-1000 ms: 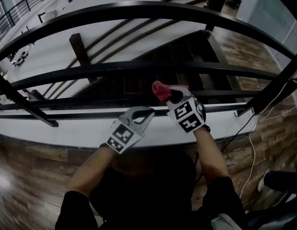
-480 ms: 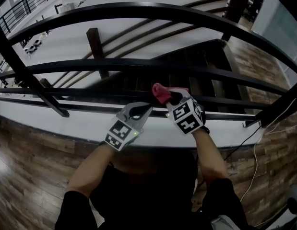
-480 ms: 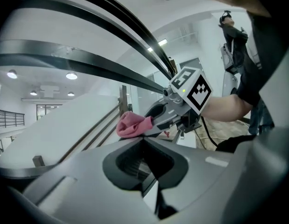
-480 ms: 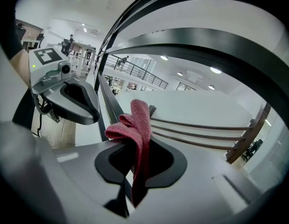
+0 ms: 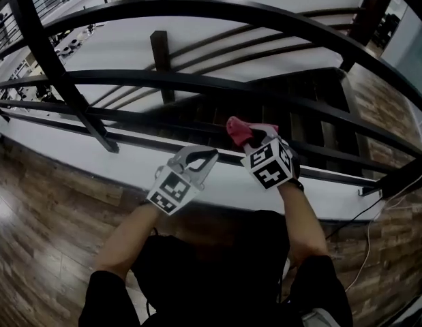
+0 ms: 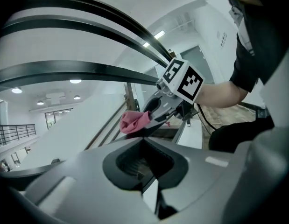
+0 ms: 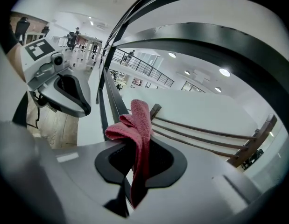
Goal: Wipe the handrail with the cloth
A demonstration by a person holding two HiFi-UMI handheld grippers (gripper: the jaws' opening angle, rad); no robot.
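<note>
Right gripper [image 5: 247,137] drifted right, forearm upright, pinching cloth [image 5: 236,128]

Head view steeply down — gripper views close, face-to-face, handrail [image 5: 197,7] shared.

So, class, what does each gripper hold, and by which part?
The right gripper pinches the red cloth along one end, the bunched rest sticking out past its tips. The left gripper holds nothing.
</note>
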